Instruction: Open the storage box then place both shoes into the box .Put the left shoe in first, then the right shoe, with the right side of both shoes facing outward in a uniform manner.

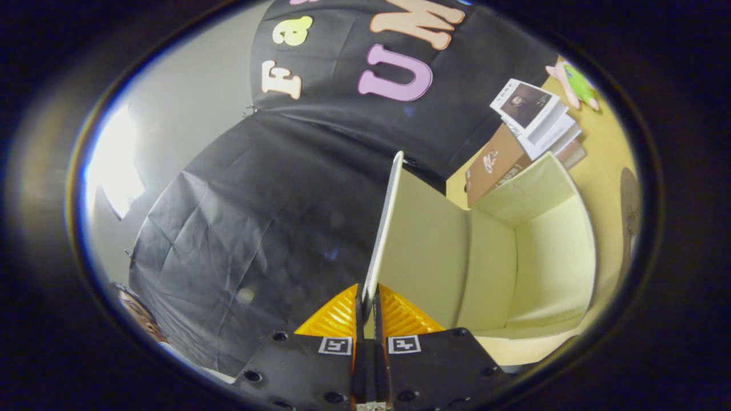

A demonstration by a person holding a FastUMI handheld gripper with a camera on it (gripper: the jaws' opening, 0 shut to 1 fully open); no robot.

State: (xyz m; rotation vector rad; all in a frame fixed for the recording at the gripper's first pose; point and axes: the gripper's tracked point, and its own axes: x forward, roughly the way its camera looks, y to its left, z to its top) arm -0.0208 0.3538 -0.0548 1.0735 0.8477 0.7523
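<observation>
The gripper (pixel 368 302) has its orange fingers (pixel 337 317) pinched on the edge of the lid (pixel 384 228), swung up edge-on to bare the pale storage box (pixel 548 257) (no shoes inside yet) on the yellow worktop (pixel 602 154).

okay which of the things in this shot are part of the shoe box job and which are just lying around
Part of the job:
- storage box, open and empty
- its lid, clamped between the gripper fingers

Just lying about:
- stack of books
- brown carton
- soft toy
</observation>
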